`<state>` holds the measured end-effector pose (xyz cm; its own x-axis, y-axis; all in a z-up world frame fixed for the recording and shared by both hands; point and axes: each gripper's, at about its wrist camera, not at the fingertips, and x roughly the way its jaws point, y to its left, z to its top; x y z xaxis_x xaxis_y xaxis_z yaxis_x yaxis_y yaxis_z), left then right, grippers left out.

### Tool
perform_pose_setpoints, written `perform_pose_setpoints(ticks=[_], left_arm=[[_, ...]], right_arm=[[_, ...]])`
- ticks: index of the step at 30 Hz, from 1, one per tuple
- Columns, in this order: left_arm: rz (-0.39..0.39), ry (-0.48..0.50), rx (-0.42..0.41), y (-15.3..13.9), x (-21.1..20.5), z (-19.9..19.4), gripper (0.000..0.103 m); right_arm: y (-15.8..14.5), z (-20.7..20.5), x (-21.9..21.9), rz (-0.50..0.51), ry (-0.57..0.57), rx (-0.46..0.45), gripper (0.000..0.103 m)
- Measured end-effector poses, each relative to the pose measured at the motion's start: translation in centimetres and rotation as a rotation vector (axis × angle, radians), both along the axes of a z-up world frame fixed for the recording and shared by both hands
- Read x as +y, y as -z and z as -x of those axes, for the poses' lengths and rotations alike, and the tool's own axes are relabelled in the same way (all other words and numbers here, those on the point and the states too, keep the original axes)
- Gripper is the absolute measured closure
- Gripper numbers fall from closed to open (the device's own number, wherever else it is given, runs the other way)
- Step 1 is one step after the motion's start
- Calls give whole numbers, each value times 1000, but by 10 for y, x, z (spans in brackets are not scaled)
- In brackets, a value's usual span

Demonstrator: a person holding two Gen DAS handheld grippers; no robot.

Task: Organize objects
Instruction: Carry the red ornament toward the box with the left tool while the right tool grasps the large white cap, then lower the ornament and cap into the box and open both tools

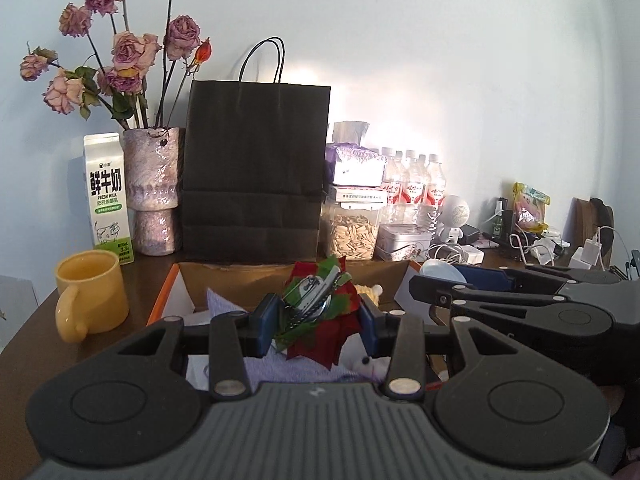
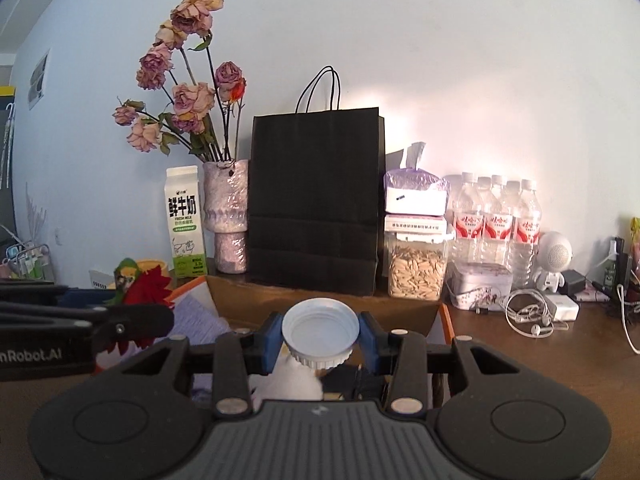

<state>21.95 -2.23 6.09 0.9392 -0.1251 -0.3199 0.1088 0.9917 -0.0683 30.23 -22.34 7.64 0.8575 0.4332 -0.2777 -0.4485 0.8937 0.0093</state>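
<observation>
A red fabric flower clip (image 1: 318, 312), its metal clasp slanting up to the right, is pinched between the left gripper (image 1: 320, 316) fingers, above the open cardboard box (image 1: 240, 280). The right gripper (image 2: 320, 336) fingers clamp a white ribbed lid (image 2: 320, 330), hollow side up. The milk carton (image 2: 185, 220) on the worktop (image 2: 520, 356) reads "FRESH MILK".
</observation>
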Motion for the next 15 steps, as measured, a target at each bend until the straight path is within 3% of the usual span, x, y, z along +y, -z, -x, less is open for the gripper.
perform_pose_setpoints(ticks=[8, 15], left_arm=[[2, -17, 19, 12, 11, -45, 61], [-1, -35, 39, 18, 21, -54, 61]], right_arm=[[18, -31, -3, -15, 3, 51, 64], [28, -39, -5, -3, 19, 78, 64]])
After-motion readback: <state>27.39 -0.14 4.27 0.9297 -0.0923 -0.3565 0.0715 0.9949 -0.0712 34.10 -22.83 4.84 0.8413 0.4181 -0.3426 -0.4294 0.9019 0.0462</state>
